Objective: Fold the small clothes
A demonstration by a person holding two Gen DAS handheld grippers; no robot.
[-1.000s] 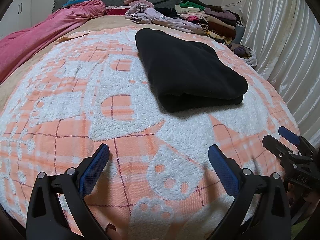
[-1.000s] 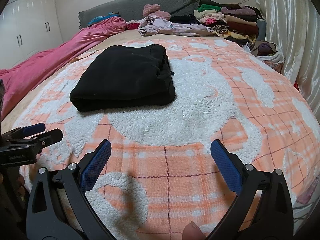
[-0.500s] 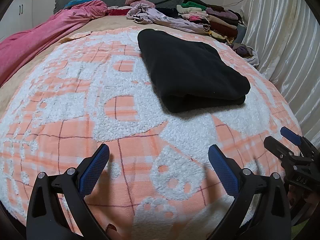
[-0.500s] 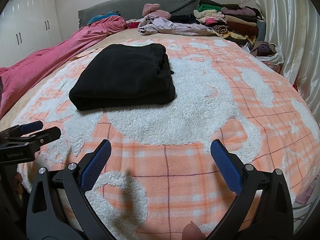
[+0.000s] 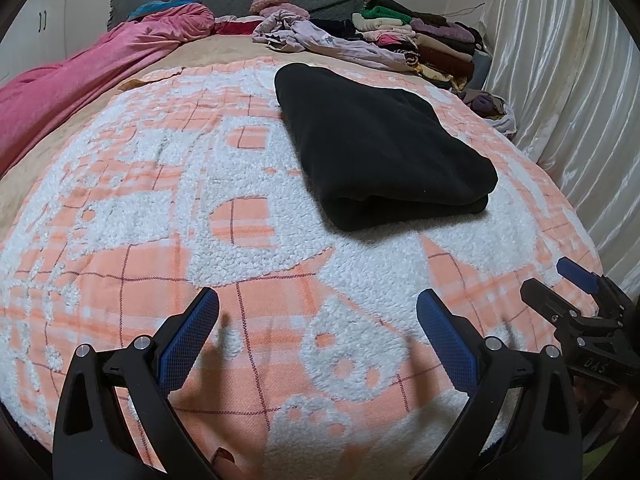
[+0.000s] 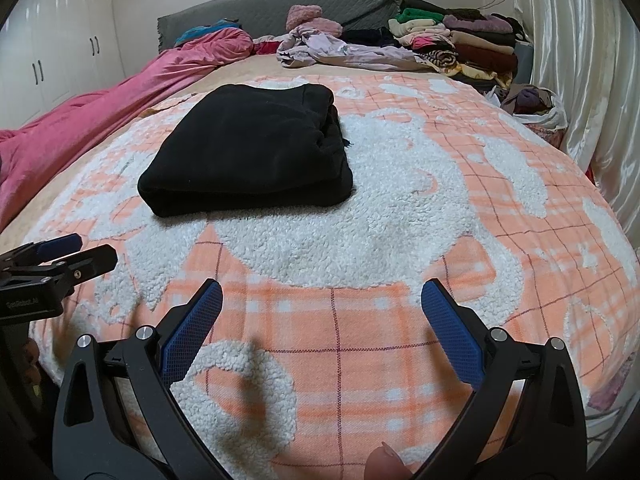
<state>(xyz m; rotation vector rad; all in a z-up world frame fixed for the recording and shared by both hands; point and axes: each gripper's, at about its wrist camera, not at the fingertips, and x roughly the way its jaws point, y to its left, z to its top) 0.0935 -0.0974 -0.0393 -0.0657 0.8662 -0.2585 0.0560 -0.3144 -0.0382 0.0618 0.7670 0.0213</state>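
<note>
Soft, matt black fleece for the folded garment (image 5: 380, 152), lint-flecked. Nubbly white bouclé pile raised over flat-woven peach plaid cloth on the blanket (image 5: 248, 216) covering the bed. Matt black plastic on the left hand-held gripper (image 5: 318, 332), with blue cross-hatched rubbery pads (image 5: 188, 340) and bright metal screw heads. Glossy satin sheen on the curtain (image 6: 580, 60). Quilted matt grey fabric on the headboard (image 6: 280, 4). Velvety pink cloth on the duvet (image 5: 80, 76).

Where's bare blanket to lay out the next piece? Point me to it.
Free: the blanket strip between the folded black garment and both open grippers, left gripper and right gripper, plus the stretch right of the garment toward the curtain. Crowded: the headboard end, with the lilac garment, stacked clothes and pink duvet.
</note>
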